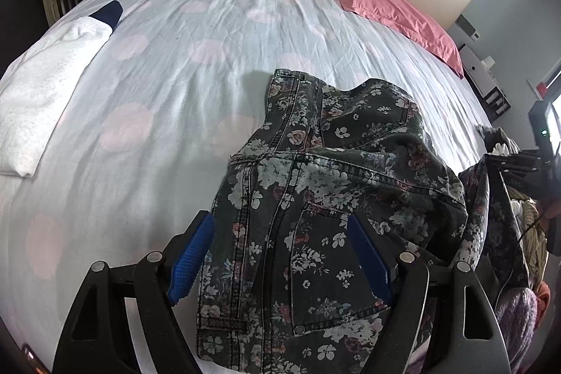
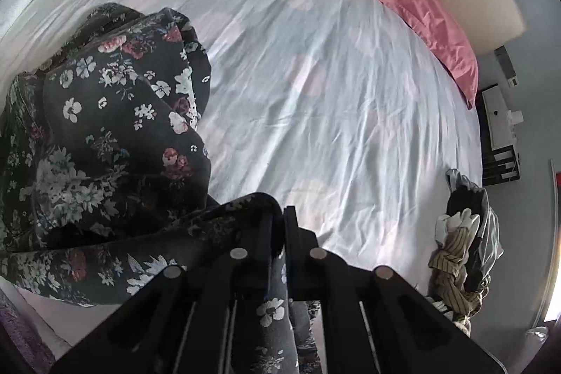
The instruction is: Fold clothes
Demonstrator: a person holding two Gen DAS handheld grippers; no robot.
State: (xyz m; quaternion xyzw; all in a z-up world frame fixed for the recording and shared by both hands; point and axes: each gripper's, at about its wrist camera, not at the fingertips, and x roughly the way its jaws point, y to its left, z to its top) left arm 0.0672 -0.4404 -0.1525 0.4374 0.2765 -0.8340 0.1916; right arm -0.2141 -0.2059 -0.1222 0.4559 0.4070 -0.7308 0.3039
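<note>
step: folding dark floral denim jeans (image 1: 315, 198) | right gripper (image 2: 280, 216) clamped on leg fabric | left gripper (image 1: 280, 255) spread, empty | advice: leg to be laid flat, edges aligned

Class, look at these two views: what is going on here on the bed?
A person with a gripper in each hand is folding floral jeans on the bed. The left gripper is open, its blue pads either side of the waist and back pocket without pinching them. The right gripper is nearly closed with a trailing part of the jeans between its fingers. The jeans lie bunched, not yet folded flat. A folded white garment sits at the bed's far left, and more clothes wait at the right edge.
</note>
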